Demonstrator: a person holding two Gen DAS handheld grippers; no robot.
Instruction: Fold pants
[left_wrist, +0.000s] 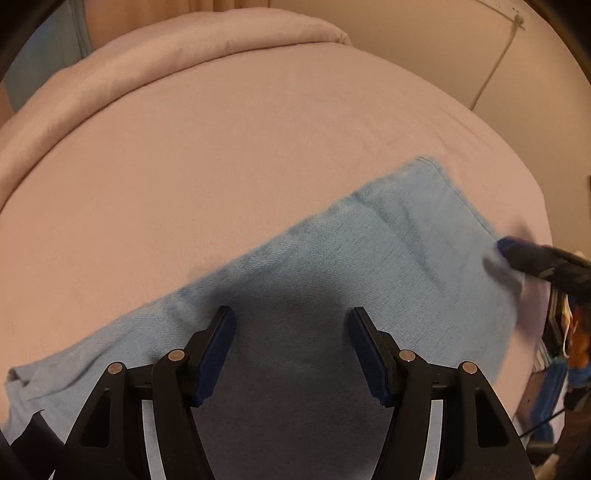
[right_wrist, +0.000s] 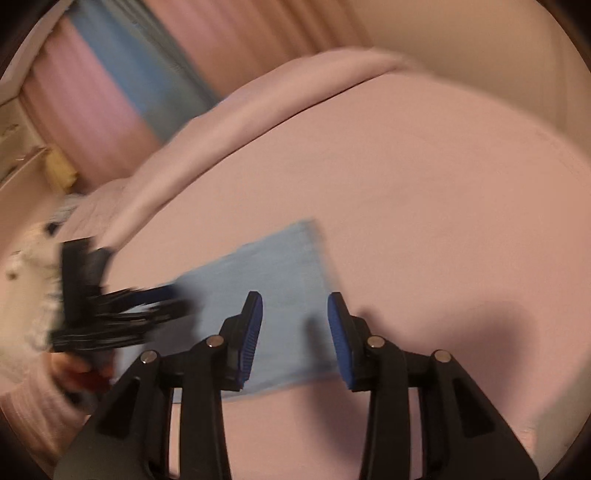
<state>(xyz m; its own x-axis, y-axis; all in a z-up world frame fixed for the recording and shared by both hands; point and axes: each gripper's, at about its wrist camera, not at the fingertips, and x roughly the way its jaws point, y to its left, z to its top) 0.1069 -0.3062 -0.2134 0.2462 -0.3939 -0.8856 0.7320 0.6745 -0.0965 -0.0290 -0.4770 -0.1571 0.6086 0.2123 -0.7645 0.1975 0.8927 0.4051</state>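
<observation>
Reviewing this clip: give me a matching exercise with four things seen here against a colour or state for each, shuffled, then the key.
Things:
1. pants
2. bed sheet
3. left tongs
4. cord

Colour or state:
A. pink, spread flat
B. hanging on the wall
C. light blue, lying on the bed
D. open above denim, gripping nothing

Pairs: 1-C, 2-A, 3-D, 4-B

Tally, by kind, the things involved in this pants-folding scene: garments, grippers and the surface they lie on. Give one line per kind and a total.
Pants: 1, the light blue pants
Grippers: 2, the left gripper and the right gripper
Bed: 1, the pink bed
Total: 4
</observation>
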